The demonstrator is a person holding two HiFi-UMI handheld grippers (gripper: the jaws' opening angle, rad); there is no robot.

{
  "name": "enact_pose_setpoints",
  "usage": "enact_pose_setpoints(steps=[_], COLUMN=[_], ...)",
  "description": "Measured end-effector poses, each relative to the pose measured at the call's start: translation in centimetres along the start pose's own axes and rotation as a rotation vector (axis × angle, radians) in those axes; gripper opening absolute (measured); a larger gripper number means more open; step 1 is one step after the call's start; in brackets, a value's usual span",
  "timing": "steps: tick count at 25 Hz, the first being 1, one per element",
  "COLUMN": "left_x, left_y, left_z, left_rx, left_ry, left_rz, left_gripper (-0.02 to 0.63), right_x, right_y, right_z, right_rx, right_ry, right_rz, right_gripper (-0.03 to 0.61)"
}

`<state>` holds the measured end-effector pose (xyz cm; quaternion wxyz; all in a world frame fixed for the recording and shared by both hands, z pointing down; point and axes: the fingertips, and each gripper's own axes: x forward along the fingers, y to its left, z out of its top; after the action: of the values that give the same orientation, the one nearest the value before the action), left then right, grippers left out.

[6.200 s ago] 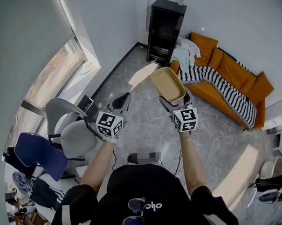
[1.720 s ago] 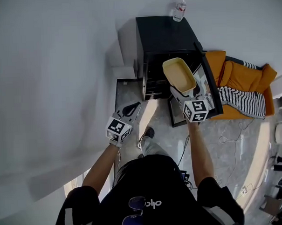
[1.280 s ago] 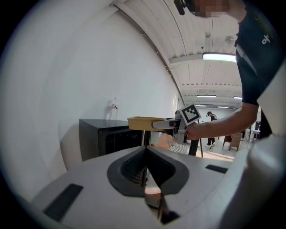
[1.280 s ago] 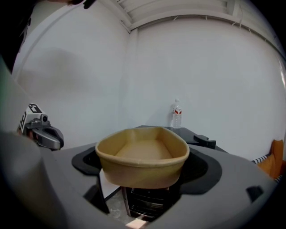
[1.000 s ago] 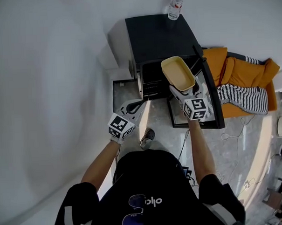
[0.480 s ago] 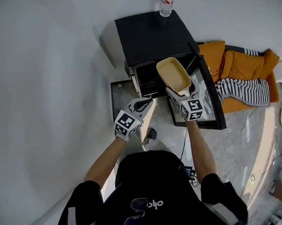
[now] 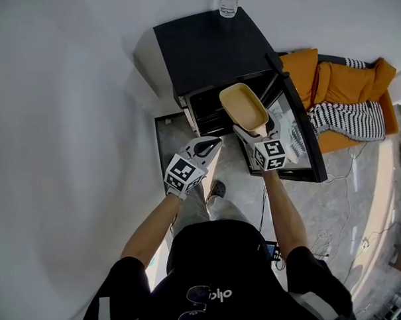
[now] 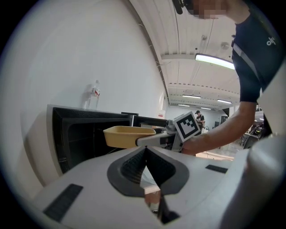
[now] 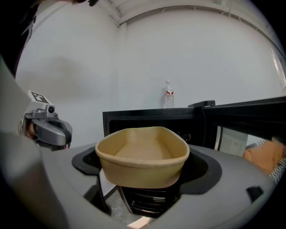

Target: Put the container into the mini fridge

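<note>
This is looking like a lounge corner inside a larger workspace. An orange sofa (image 7: 343, 83) carrying a striped blanket (image 7: 351, 119) is sitting near a black mini fridge (image 7: 209, 46), and strip lights (image 8: 213, 61) are glowing along a long open ceiling.

open fridge cavity (image 7: 208, 114), door (image 7: 304, 141) aside

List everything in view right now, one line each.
container: one, tan, empty, held in front of the open fridge
mini fridge: one, black, against the white wall, door swung open at its right
water bottle: one, clear, on the fridge top
sofa: one, orange, right of the fridge
striped blanket: one, black and white, on the sofa
left gripper: one, grey, fingers together on nothing, low by the fridge
right gripper: one, grey, fingers shut on the container's near end
</note>
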<state>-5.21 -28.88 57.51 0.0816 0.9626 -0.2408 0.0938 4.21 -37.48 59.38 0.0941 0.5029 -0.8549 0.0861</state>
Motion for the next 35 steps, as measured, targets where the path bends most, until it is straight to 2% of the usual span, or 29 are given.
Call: enact_pose_setpoints(steps=[17, 27, 35], left_x=[2.9, 3.4, 3.3], left_y=[1.6, 3.2, 4.9], left_z=[-2.0, -4.2, -4.7], left_rx=[-0.002, 0.001, -0.002], left_ry=[-0.015, 0.005, -0.006], left_rz=[-0.043, -0.059, -0.053], left_gripper=[0.008, 0.008, 0.008], right_x=[5.7, 9.3, 12.6], right_y=[-2.1, -2.4, -3.0], right_z=[-3.5, -3.5, -3.6], right_rx=[0.033, 0.025, -0.002], right_ry=[0.002, -0.024, -0.032], right_rz=[0.018, 0.020, 0.013], right_gripper=[0.529, 0.529, 0.529])
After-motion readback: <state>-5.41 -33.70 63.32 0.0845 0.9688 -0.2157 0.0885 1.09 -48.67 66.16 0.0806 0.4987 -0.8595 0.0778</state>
